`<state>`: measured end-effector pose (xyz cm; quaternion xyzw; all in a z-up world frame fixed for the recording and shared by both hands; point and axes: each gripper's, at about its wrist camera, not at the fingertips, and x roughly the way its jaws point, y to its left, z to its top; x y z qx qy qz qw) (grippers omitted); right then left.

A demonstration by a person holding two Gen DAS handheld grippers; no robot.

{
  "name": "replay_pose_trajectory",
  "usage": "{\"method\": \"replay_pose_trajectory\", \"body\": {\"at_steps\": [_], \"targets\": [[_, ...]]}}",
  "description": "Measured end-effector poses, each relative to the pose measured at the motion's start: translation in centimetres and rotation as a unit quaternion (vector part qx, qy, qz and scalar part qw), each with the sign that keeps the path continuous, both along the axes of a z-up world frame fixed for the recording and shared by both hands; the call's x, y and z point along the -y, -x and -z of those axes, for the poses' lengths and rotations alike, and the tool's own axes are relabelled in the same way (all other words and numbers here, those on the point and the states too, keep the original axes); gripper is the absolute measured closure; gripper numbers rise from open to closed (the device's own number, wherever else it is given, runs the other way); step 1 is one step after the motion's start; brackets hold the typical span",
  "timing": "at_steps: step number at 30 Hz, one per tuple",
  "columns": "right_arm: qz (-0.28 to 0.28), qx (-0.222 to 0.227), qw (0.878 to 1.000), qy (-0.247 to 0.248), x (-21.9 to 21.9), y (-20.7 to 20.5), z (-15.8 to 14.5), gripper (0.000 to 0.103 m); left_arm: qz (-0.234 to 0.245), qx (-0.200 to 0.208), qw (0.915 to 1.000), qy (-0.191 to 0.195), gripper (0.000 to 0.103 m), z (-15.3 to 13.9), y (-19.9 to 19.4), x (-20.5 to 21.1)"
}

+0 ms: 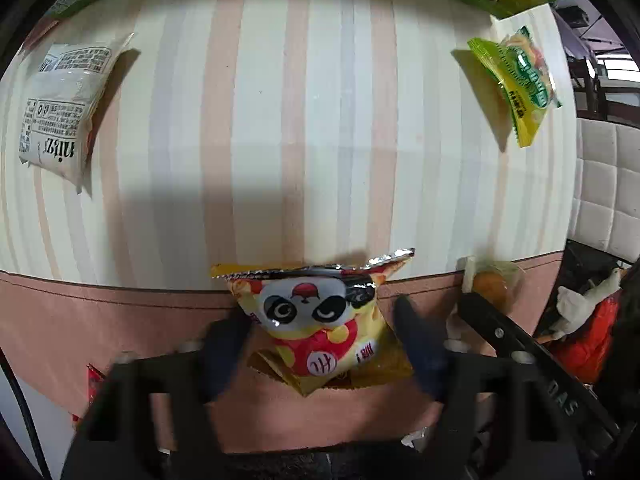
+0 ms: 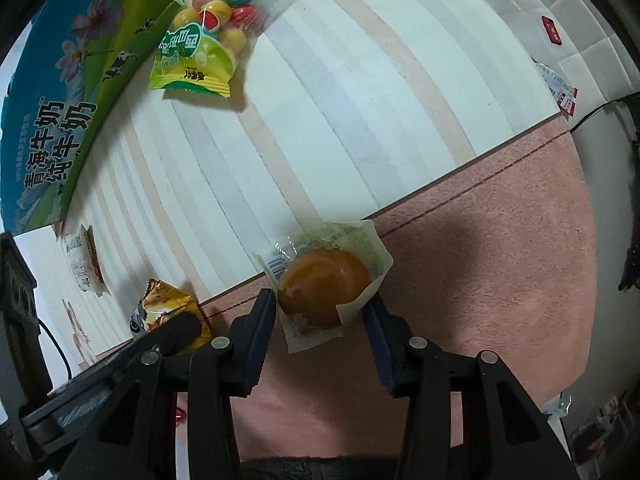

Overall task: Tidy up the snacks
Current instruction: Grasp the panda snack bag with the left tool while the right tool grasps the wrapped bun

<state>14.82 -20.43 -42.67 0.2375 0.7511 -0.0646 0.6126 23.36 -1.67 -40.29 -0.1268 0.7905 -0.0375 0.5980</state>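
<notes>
Left gripper (image 1: 324, 344) stands wide open around the panda snack bag (image 1: 316, 320), fingers apart from its sides; the bag lies on the counter (image 1: 280, 120), straddling the pink border strip (image 1: 80, 312). Right gripper (image 2: 320, 312) is partly open, fingers flanking the wrapped bun (image 2: 324, 284) on that same strip, with the candy bag (image 2: 208, 40) well beyond it.

You are working over a striped cloth (image 1: 304, 120) in cream, grey and peach bands, edged by a pink border (image 2: 500, 260). A white tufted upholstered panel (image 1: 604, 184) stands at its side. Lighting is uneven; a broad shadow crosses the stripes.
</notes>
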Motion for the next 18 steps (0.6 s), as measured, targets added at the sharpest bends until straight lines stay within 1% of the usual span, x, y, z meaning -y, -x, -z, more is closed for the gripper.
{"method": "replay_pose_trajectory", "body": {"at_steps": [1,3,7,14,17,18], "targets": [[-0.003,0.000,1.000,0.001,-0.1,0.0,0.0,0.056,0.000,0.002,1.0000,0.003,0.049,0.1,0.1,0.2],[-0.008,0.000,1.000,0.002,-0.5,0.1,0.0,0.056,0.009,0.013,0.9998,-0.012,0.055,-0.1,0.2,0.7],[-0.015,0.005,1.000,0.003,-1.8,0.2,-0.2,0.056,0.014,0.027,0.9994,-0.019,0.057,-0.6,0.5,1.1],[-0.030,0.016,0.999,-0.001,-3.3,-0.4,-1.2,0.057,0.017,0.045,0.9986,-0.024,0.057,-2.0,0.6,0.2],[-0.029,0.002,1.000,-0.010,-3.7,-0.7,-0.4,0.057,0.018,0.045,0.9985,-0.025,0.057,-1.9,0.6,0.4],[-0.033,-0.009,0.999,-0.015,-3.9,-0.8,0.2,0.055,0.019,0.042,0.9986,-0.025,0.057,-1.6,0.8,0.6]]}}
